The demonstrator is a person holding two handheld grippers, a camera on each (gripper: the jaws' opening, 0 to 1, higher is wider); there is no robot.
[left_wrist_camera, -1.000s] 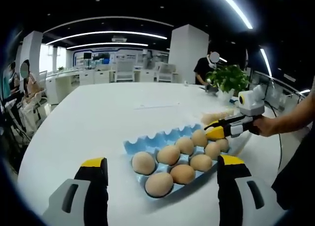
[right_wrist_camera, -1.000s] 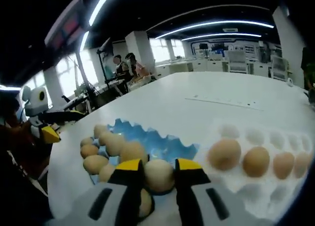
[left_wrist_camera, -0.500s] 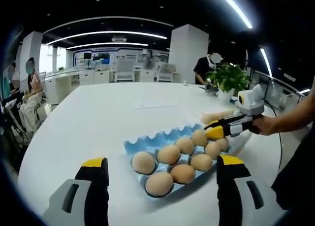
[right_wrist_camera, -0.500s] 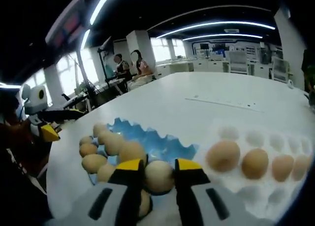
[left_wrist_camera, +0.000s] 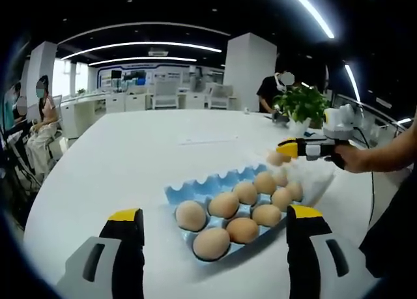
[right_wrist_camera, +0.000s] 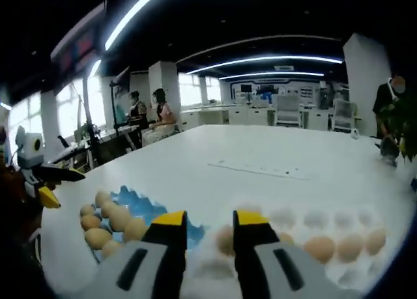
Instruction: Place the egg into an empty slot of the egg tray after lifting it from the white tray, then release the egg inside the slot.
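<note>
Office lights arc over my white table (left_wrist_camera: 130,162): blue egg tray (left_wrist_camera: 195,189) holds eggs, my right claw (right_wrist_camera: 210,222) parted and bare above the white tray (right_wrist_camera: 339,230), left claw (left_wrist_camera: 215,214) wide apart, empty

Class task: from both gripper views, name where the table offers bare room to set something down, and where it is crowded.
Bare: the white table beyond the blue egg tray, toward the far desks. Crowded: the blue egg tray against the white tray, with the right gripper above.
</note>
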